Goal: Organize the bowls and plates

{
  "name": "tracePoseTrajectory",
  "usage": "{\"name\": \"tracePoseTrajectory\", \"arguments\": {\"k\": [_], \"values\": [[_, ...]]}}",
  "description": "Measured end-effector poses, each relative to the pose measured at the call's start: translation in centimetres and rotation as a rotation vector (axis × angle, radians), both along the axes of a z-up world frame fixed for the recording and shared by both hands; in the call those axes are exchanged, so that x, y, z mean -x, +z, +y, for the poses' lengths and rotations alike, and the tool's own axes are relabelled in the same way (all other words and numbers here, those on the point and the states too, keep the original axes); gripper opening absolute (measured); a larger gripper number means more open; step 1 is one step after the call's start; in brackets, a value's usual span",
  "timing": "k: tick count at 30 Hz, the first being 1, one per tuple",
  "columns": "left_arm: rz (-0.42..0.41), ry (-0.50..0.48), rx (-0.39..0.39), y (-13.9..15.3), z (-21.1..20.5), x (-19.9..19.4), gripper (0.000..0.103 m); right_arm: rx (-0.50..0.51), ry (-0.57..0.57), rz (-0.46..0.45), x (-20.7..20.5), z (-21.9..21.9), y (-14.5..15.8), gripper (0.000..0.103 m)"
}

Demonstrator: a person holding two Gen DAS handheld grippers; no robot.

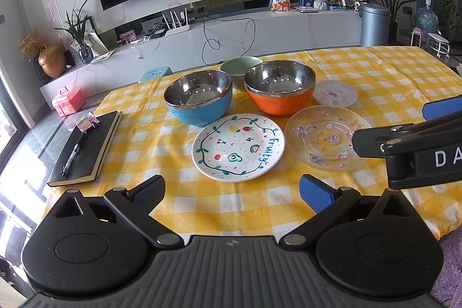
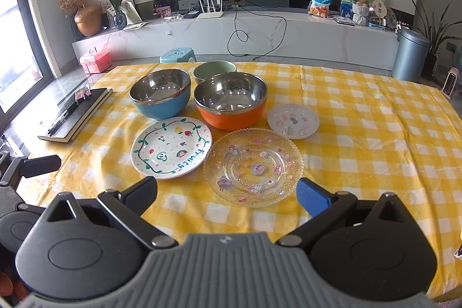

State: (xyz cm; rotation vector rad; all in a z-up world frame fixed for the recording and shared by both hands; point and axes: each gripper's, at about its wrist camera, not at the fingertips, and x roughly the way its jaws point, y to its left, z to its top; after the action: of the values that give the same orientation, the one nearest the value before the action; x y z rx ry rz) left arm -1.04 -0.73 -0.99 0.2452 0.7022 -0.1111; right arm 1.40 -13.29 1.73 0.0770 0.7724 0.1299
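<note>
On the yellow checked table (image 1: 389,77) stand a blue bowl (image 1: 199,100), an orange bowl (image 1: 278,88) and, behind them, a green bowl (image 1: 239,68). In front lie a white fruit-painted plate (image 1: 238,146), a clear glass plate (image 1: 323,136) and a small white plate (image 1: 335,93). My left gripper (image 1: 232,191) is open and empty, just short of the painted plate. Over the near rim of the glass plate (image 2: 252,166) my right gripper (image 2: 228,192) hangs open, holding nothing. The right wrist view also shows the blue bowl (image 2: 160,97) and orange bowl (image 2: 229,103).
A black notebook (image 1: 86,146) with a pen lies at the table's left edge. The right half of the cloth (image 2: 375,134) is bare. Beyond the table are a small blue stool (image 2: 177,54), a pink box (image 2: 95,61) and a TV console.
</note>
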Motion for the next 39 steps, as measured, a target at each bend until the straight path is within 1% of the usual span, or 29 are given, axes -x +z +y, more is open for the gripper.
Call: {"name": "tracePoseTrajectory", "arguments": {"k": [18,23,27,30,33,35,37,38,39], "values": [[0.003,0.003,0.002,0.1,0.0,0.0,0.103,0.009,0.002,0.003,0.0,0.2,-0.1,0.1],[0.011,0.02,0.015,-0.1,0.9,-0.3,0.103,0.02,-0.019,-0.006,-0.2,-0.2,-0.8,0.1],[0.036,0.025,0.074,-0.6,1.7,-1.0,0.103,0.009,-0.046,0.0,-0.5,-0.9,-2.1,0.1],[0.047,0.024,0.152,-1.0,2.4,-1.5,0.103,0.012,-0.053,-0.011,-0.7,-1.0,-3.3,0.1],[0.063,0.061,0.232,-1.4,3.4,-2.2,0.103,0.025,-0.044,-0.015,-1.1,-0.8,-4.3,0.1],[0.082,0.078,0.272,-1.6,4.0,-2.8,0.103,0.037,-0.035,-0.005,-1.5,-0.4,-5.0,0.1],[0.1,0.091,0.305,-2.0,4.7,-3.5,0.095,0.043,-0.024,0.003,-1.9,0.0,-5.6,0.098],[0.103,0.096,0.31,-2.2,4.9,-3.8,0.094,0.042,-0.018,0.002,-2.1,0.2,-5.9,0.097],[0.105,0.106,0.311,-2.4,5.2,-4.1,0.092,0.039,-0.013,0.002,-2.4,0.4,-6.1,0.092]]}}
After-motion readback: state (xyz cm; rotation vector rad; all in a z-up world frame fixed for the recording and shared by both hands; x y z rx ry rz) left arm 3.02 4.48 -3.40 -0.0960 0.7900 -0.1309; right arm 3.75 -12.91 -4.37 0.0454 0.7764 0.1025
